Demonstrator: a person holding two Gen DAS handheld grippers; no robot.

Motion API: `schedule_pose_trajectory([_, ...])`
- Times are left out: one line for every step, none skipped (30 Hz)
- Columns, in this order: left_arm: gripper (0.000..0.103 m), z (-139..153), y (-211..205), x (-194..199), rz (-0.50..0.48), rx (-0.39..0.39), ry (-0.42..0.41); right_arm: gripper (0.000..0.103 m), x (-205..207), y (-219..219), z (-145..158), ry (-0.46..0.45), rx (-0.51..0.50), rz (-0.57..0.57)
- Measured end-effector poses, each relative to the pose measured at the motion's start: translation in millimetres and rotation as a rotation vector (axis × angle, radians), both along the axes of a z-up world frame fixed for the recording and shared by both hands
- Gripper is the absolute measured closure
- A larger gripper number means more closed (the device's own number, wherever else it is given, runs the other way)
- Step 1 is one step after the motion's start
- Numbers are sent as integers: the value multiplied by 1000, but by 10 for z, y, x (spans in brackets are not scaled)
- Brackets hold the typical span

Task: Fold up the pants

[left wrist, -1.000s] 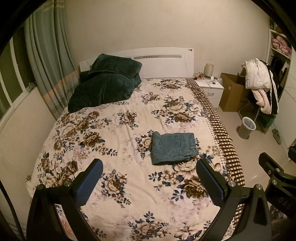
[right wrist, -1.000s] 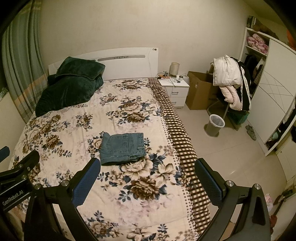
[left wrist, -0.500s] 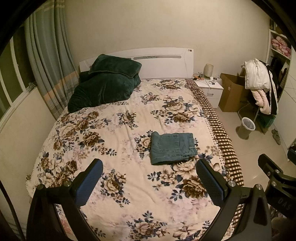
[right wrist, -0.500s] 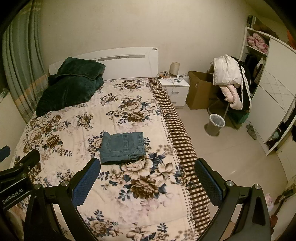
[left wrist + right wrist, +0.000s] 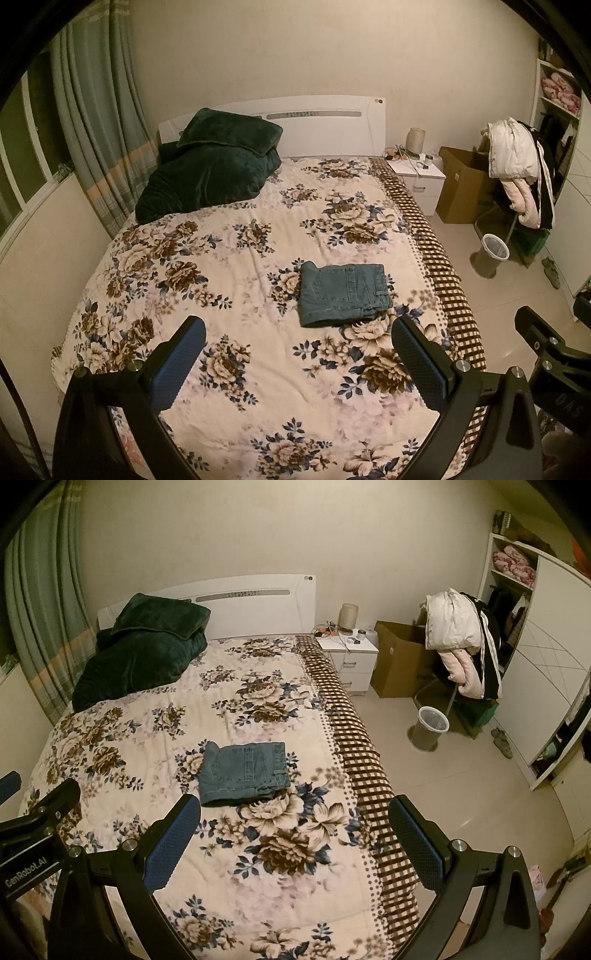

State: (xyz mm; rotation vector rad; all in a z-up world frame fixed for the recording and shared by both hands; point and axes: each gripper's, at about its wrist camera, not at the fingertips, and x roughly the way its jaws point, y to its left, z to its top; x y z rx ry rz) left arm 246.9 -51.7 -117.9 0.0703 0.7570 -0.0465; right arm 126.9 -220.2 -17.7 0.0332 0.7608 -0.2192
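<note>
A pair of blue denim pants (image 5: 343,293) lies folded into a compact rectangle on the floral bedspread (image 5: 236,280), right of the bed's middle. It also shows in the right wrist view (image 5: 243,771). My left gripper (image 5: 299,362) is open and empty, held high above the foot of the bed, well back from the pants. My right gripper (image 5: 295,842) is open and empty too, over the bed's right foot corner. Each gripper's body shows at the edge of the other's view.
A dark green blanket (image 5: 210,173) is heaped at the bed's head on the left. A white nightstand (image 5: 349,657), a cardboard box (image 5: 399,661), a chair piled with clothes (image 5: 461,642) and a waste bin (image 5: 430,727) stand on the floor at right. Curtains (image 5: 99,129) hang at left.
Both views have drawn back and up very slightly from the bed. The pants have not moved and both grippers stay open.
</note>
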Motion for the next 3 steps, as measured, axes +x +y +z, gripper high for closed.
schedule_pose_trajectory([0, 1, -16, -14, -2, 0, -1, 0, 1, 0, 0, 0, 2, 0])
schedule_pose_trajectory([0, 1, -9, -31, -2, 0, -1, 0, 2, 1, 0, 0, 3, 0])
schedule_pose_trajectory([0, 1, -8, -33, -1, -1, 0, 0, 0, 2, 2, -1, 1, -1])
